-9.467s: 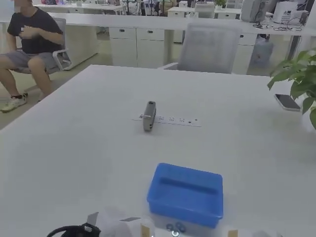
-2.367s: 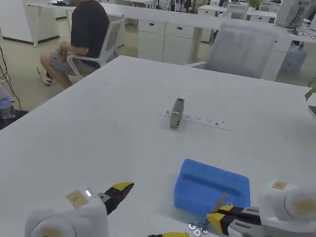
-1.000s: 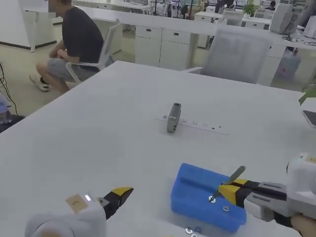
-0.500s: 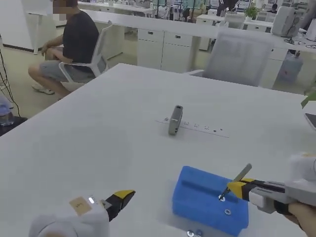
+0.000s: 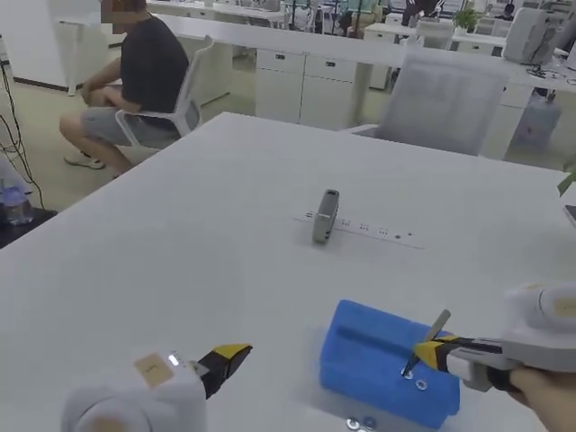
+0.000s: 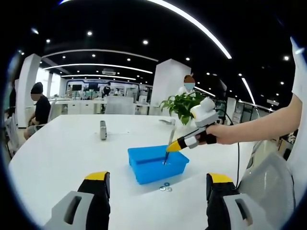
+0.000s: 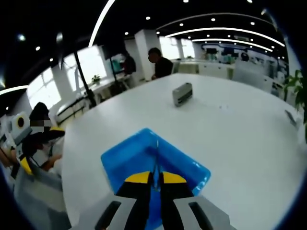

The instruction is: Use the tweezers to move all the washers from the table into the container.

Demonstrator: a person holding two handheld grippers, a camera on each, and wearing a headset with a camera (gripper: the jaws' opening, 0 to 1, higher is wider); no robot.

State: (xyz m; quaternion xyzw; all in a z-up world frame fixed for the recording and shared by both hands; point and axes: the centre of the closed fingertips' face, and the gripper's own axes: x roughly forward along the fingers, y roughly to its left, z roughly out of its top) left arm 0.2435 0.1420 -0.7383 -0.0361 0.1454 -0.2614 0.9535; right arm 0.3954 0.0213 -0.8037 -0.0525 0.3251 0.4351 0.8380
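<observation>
Washers (image 5: 421, 385): one is seen inside the container (image 5: 360, 346), two are left just beside it; tweezers (image 5: 441, 322) are clamped by the right gripper (image 5: 426, 352), the left gripper (image 6: 157, 178) held parted.

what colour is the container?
The container is plain blue with no pattern. It shows best in the left gripper view.

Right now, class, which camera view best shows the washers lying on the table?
The left gripper view: the washers lie plainly visible in front of the blue container. The head view catches them small at its bottom edge; the right gripper view looks into the container.
</observation>
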